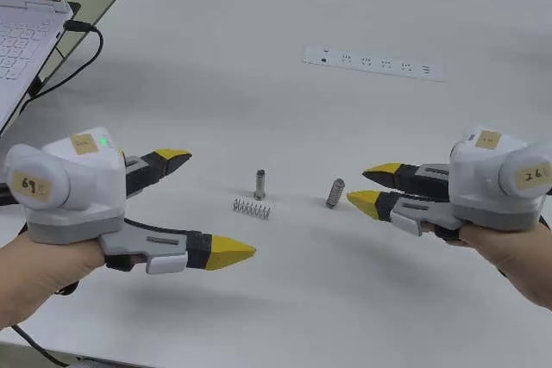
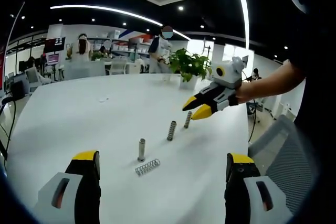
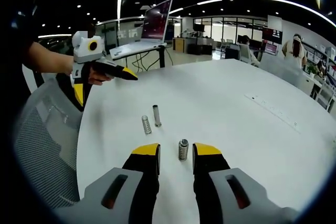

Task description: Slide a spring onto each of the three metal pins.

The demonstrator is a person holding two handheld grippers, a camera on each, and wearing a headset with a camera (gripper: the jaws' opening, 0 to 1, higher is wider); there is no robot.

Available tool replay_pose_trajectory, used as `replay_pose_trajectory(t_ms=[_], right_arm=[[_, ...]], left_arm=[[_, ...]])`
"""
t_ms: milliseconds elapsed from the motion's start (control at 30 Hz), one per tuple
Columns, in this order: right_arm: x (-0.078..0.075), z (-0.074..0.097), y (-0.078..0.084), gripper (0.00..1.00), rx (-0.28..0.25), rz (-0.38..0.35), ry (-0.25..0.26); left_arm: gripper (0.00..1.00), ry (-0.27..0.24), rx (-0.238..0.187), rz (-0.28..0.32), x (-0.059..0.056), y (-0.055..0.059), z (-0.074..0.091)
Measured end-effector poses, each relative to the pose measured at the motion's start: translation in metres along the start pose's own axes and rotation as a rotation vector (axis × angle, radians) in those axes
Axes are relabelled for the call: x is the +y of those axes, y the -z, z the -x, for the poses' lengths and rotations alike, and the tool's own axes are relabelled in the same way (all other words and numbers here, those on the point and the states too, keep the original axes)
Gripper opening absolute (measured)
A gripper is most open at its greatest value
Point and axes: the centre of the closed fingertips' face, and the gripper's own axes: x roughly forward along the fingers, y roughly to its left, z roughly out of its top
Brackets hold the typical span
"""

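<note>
Your left tongs [image 1: 203, 204] gape wide, holding nothing. The right tongs [image 1: 373, 185] are narrowly parted and empty, just short of a sprung pin [image 1: 335, 193]. Between the two, a spring [image 1: 251, 208] lies flat beside the bare pin [image 1: 260, 184]. This looks like the last pin: next, pinch that spring, upend it and thread it on.

One pin bare, one spring loose
Bare metal pin [image 1: 260, 184] stands upright, loose spring [image 1: 252, 208] lying flat just beside it; sprung pin [image 1: 335, 193] stands nearby, second sprung pin [image 2: 187, 119] just beyond.
</note>
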Motion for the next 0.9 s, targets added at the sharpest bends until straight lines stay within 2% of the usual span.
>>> replay_pose_trajectory(t_ms=[167,433,900], right_arm=[[0.006,0.003,0.002,0.22,0.002,0.000,-0.009],[0.019,0.001,-0.004,0.22,-0.009,0.019,-0.038],[0.041,-0.022,-0.024,0.21,-0.021,0.054,-0.106]], left_arm=[[0.98,-0.008,-0.003,0.002,0.002,-0.001,0.002],[0.97,-0.013,0.001,0.002,0.004,0.001,0.004],[0.98,-0.018,0.001,0.003,0.006,0.001,0.008]])
